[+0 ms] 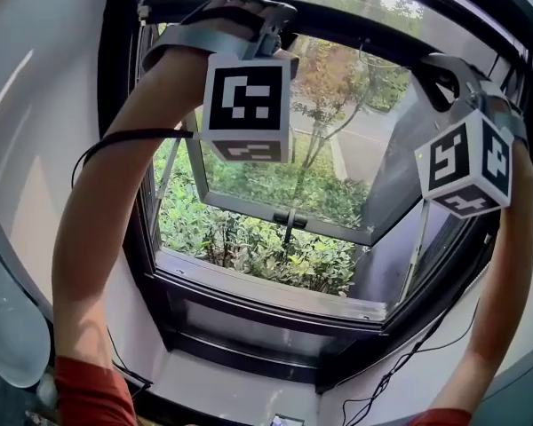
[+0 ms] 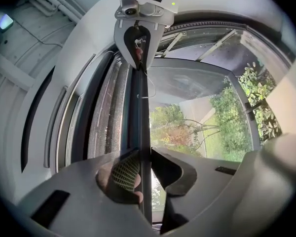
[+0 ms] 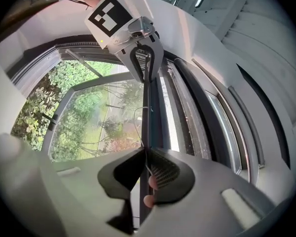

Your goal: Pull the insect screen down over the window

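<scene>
The insect screen's black pull bar (image 1: 355,25) runs across the top of the window opening. My left gripper (image 1: 271,20) reaches up to it at upper left, my right gripper (image 1: 440,65) at upper right. In the left gripper view the bar (image 2: 139,117) stands between the jaws of the left gripper (image 2: 143,164), and both pads press on it. In the right gripper view the right gripper (image 3: 145,169) is shut on the same bar (image 3: 147,117). A strip of grey mesh (image 2: 106,117) shows beside the bar. Each gripper view also shows the other gripper farther along the bar.
A casement pane (image 1: 284,193) is swung outward, with green bushes (image 1: 249,242) below it. The dark sill (image 1: 275,295) lies at the bottom of the opening. A black cable (image 1: 400,371) hangs at lower right. A thin cord (image 2: 151,90) dangles from the bar. White walls flank the frame.
</scene>
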A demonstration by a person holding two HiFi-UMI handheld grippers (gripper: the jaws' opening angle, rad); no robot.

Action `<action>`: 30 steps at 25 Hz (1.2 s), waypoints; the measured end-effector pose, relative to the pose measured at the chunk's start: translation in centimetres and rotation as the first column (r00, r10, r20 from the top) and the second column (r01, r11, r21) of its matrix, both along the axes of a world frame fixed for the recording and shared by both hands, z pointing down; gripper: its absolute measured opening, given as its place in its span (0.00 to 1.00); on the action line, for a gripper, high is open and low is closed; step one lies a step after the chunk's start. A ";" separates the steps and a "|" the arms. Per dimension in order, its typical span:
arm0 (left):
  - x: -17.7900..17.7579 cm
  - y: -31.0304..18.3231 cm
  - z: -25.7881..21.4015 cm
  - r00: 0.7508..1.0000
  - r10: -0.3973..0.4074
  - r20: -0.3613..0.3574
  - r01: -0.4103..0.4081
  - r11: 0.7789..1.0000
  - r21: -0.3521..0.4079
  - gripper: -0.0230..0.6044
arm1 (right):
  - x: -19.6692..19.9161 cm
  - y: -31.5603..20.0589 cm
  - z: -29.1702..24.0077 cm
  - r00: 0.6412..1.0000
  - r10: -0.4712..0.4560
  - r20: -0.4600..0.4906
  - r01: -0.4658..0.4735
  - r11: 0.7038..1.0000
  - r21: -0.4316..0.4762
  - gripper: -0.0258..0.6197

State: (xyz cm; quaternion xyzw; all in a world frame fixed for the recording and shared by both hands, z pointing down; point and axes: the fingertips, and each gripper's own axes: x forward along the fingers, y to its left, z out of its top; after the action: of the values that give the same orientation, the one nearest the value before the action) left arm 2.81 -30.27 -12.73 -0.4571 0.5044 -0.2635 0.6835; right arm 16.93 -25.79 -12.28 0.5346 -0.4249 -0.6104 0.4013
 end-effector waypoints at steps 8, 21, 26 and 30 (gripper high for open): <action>-0.1 0.2 3.6 0.999 -0.008 0.042 0.013 0.993 -0.121 0.15 | -0.1 0.1 3.5 1.000 0.007 -0.022 -0.008 0.999 -0.053 0.12; 0.0 0.5 9.3 0.995 0.019 0.096 0.007 0.963 -0.270 0.15 | -0.2 0.3 9.1 0.999 -0.030 -0.012 0.029 0.993 -0.113 0.11; -0.2 0.8 12.3 0.993 0.045 0.107 -0.007 0.944 -0.330 0.15 | -0.2 0.5 12.0 0.999 -0.037 -0.013 0.035 0.988 -0.149 0.11; -0.5 1.0 13.6 0.992 0.082 0.092 -0.044 0.932 -0.359 0.13 | -0.4 0.7 13.5 0.998 -0.058 0.007 0.059 0.986 -0.159 0.11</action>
State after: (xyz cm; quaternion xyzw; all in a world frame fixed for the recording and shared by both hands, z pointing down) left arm 2.31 -29.29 0.88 -0.5749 0.3966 -0.3522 0.6230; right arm 16.52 -25.07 1.22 0.4888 -0.4883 -0.5854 0.4242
